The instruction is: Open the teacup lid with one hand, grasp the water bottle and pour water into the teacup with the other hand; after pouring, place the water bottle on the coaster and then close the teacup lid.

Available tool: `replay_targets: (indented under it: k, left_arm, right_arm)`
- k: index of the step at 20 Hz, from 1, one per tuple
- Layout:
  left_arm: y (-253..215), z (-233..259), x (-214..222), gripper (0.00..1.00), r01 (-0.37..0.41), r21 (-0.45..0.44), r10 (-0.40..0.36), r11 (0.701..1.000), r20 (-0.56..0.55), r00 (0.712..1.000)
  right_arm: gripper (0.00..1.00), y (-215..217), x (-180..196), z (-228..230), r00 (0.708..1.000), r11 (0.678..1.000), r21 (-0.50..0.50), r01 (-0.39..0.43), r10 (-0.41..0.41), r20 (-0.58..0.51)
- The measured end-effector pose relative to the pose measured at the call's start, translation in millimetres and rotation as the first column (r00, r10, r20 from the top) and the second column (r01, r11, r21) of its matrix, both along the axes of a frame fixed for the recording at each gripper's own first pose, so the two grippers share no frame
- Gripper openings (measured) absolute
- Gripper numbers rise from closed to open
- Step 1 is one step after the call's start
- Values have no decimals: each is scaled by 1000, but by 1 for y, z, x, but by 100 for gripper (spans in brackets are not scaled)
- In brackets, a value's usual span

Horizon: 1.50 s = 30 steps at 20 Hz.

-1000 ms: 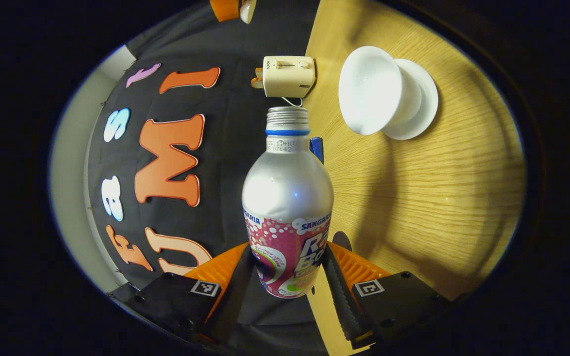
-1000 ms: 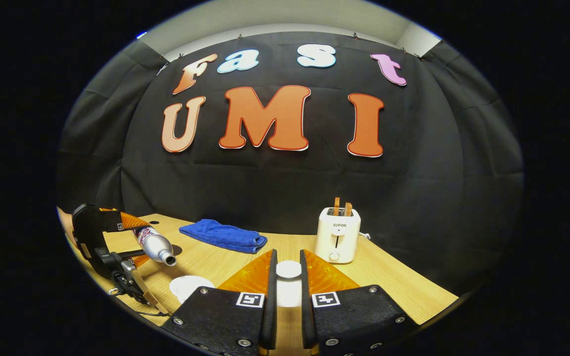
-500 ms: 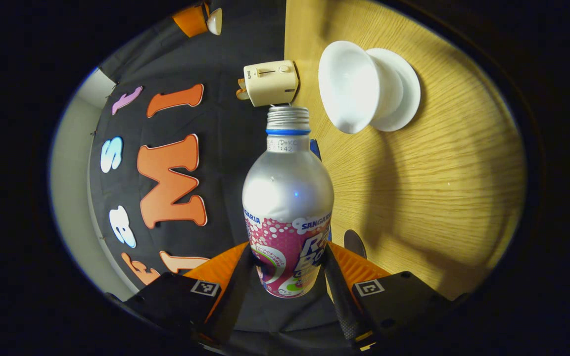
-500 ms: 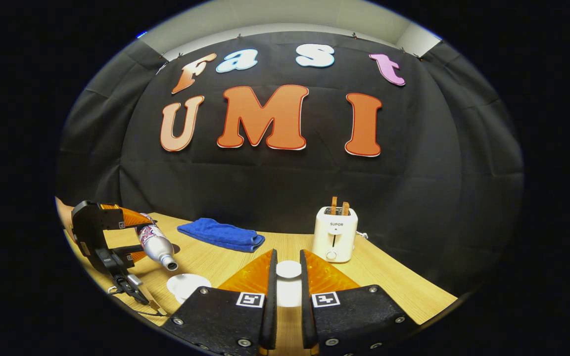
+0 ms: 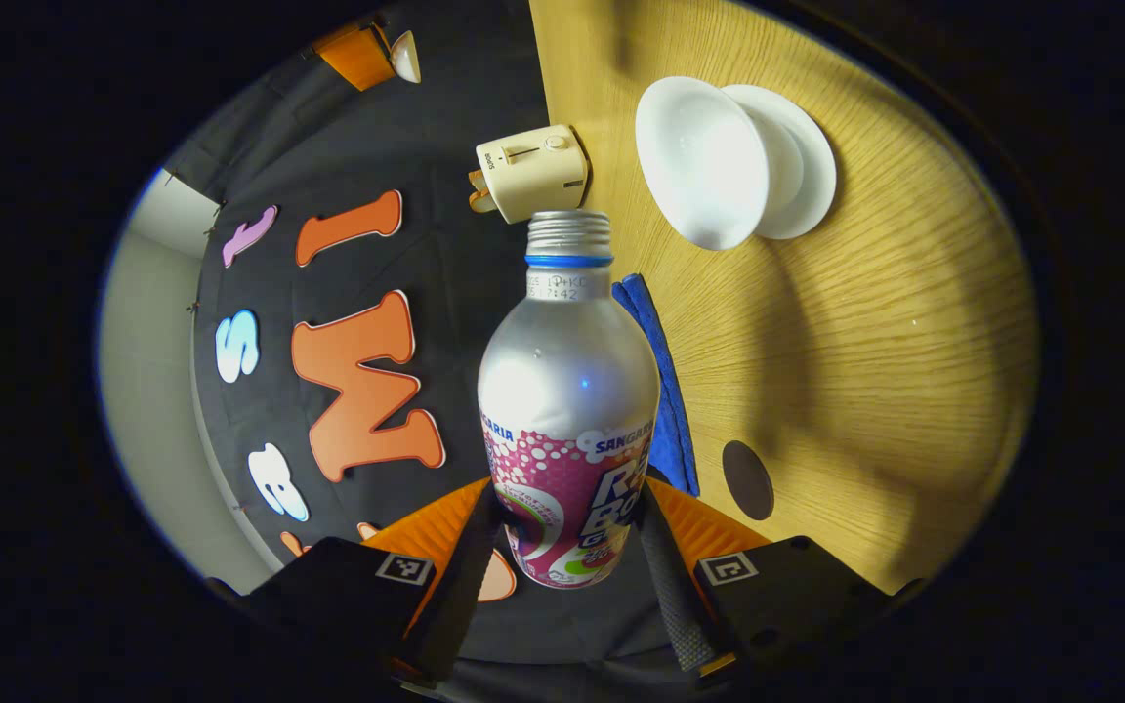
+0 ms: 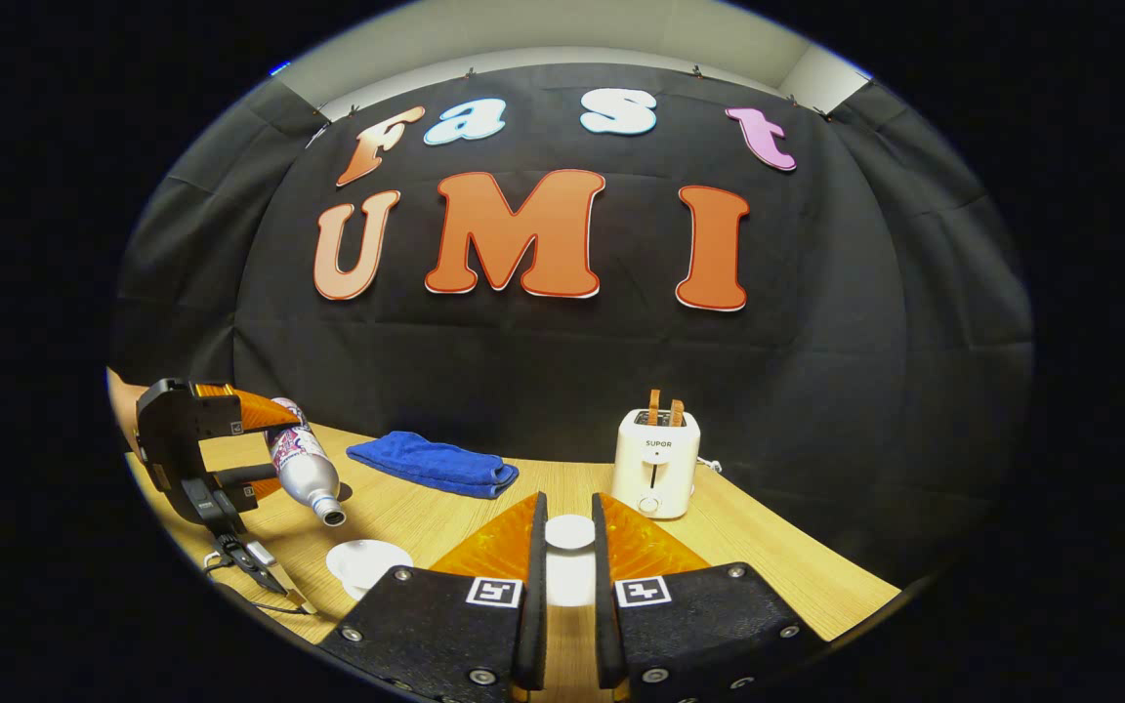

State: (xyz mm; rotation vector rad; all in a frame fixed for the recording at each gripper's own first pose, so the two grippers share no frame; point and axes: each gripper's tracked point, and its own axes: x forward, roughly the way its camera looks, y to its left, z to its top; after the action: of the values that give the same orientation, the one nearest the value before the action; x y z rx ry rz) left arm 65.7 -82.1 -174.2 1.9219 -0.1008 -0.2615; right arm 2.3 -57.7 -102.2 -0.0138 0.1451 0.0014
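My left gripper [image 5: 567, 496] is shut on a silver and pink water bottle [image 5: 567, 391] with no cap on its threaded neck. In the right gripper view that gripper [image 6: 193, 444] holds the bottle [image 6: 301, 469] tilted, mouth down, just above and left of the open white teacup [image 6: 367, 564]. The teacup [image 5: 704, 161] stands on a white saucer [image 5: 807, 161]. My right gripper [image 6: 567, 503] is shut on the white lid [image 6: 569, 535], held above the table. A dark round coaster [image 5: 746, 478] lies on the table.
A folded blue towel [image 6: 431, 462] lies at the back of the wooden table [image 6: 777, 566]. A cream toaster [image 6: 655, 462] with two slices in it stands to its right. A cable [image 6: 250, 564] hangs under the left gripper.
The left gripper has risen and tipped the bottle further, bringing its mouth down closer to the teacup. The right gripper with the lid has hardly moved.
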Motion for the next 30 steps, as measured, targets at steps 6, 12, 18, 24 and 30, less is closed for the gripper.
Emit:
replay_targets:
  k: [6, 12, 18, 24, 30]
  left_arm:
    - [-4, 9, -2, 84, 32, 61, -35, 998, 51, 998]
    - [-5, 16, 0, 82, 41, 103, -49, 994, 74, 996]
    - [-12, 22, 9, 82, 54, 162, -67, 985, 78, 995]
    - [-17, 34, 11, 84, 77, 210, -101, 975, 106, 989]
    - [-21, 45, 12, 84, 89, 252, -127, 964, 137, 982]
  right_arm:
    - [21, -2, 0, 0, 1000, 1000, 7, -3, 3, 2]
    - [21, -3, 0, 0, 1000, 1000, 11, 0, 0, 3]
    - [21, -5, 1, 1, 1000, 1000, 8, -2, 2, 4]
    - [20, -7, 2, 2, 1000, 1000, 11, -1, 1, 6]
    - [20, -3, 0, 4, 1000, 1000, 7, -11, 11, 13]
